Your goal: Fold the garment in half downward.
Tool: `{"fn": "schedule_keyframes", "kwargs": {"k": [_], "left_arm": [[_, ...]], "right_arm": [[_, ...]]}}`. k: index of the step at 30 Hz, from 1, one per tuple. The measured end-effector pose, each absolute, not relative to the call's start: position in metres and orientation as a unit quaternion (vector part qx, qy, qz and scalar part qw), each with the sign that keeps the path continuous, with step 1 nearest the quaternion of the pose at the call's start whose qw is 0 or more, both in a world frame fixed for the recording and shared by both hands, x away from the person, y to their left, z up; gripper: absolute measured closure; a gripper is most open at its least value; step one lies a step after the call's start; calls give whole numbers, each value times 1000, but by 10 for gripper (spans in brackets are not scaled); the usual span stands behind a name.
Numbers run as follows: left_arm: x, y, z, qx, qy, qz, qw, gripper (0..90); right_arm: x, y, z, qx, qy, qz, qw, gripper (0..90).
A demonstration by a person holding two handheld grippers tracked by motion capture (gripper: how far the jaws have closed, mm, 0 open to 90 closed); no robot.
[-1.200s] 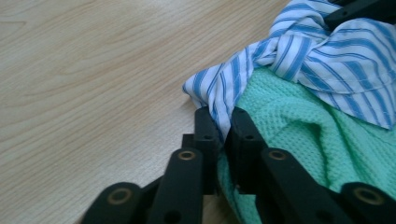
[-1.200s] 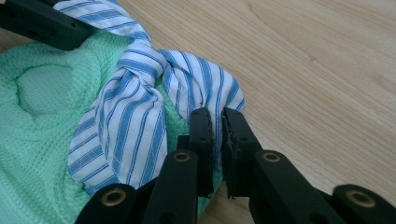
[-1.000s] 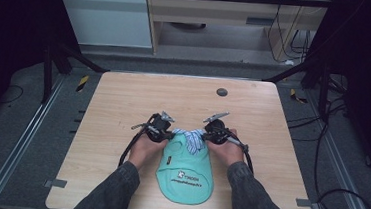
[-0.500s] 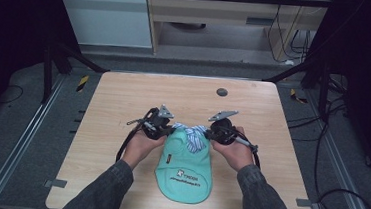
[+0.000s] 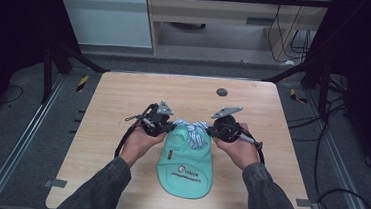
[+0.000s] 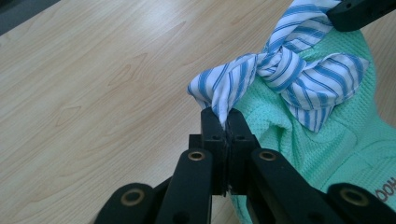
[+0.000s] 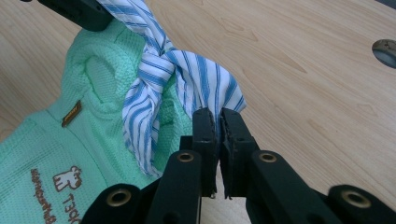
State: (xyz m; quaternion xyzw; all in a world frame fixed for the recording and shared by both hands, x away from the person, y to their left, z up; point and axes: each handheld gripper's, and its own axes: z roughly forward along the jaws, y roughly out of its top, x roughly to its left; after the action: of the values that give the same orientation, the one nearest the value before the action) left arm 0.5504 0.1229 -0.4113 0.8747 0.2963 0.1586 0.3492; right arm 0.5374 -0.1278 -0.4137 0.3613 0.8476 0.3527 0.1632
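A mint-green knitted garment [image 5: 187,161] lies flat near the table's front middle, with brown lettering on it [image 7: 56,186]. A blue-and-white striped cloth tie [image 5: 192,129] is knotted at its far end [image 6: 280,70] [image 7: 156,60]. My left gripper [image 5: 173,125] [image 6: 224,120] is shut on the tie's left end. My right gripper [image 5: 208,130] [image 7: 215,119] is shut on the tie's right end. The two ends are drawn apart, with the knot between the grippers. The other gripper's black jaw shows at the top of each gripper view.
The wooden table [image 5: 124,94] has a round dark hole [image 5: 221,92] near its far right. A person's hands and dark sleeves come in from the bottom. Black frame legs and cables stand around the table on the dark floor.
Both grippers have moved apart, the left one leftward and the right one rightward, drawing the striped tie's ends outward. The knot looks tighter.
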Motion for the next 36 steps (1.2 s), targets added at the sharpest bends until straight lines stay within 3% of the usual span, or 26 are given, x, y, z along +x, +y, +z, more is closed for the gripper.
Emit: {"fn": "schedule_keyframes", "kwargs": {"k": [36], "left_arm": [[549, 127, -385, 873, 280, 171, 362, 888]], "right_arm": [[539, -129, -384, 322, 856, 356, 193, 866]]}}
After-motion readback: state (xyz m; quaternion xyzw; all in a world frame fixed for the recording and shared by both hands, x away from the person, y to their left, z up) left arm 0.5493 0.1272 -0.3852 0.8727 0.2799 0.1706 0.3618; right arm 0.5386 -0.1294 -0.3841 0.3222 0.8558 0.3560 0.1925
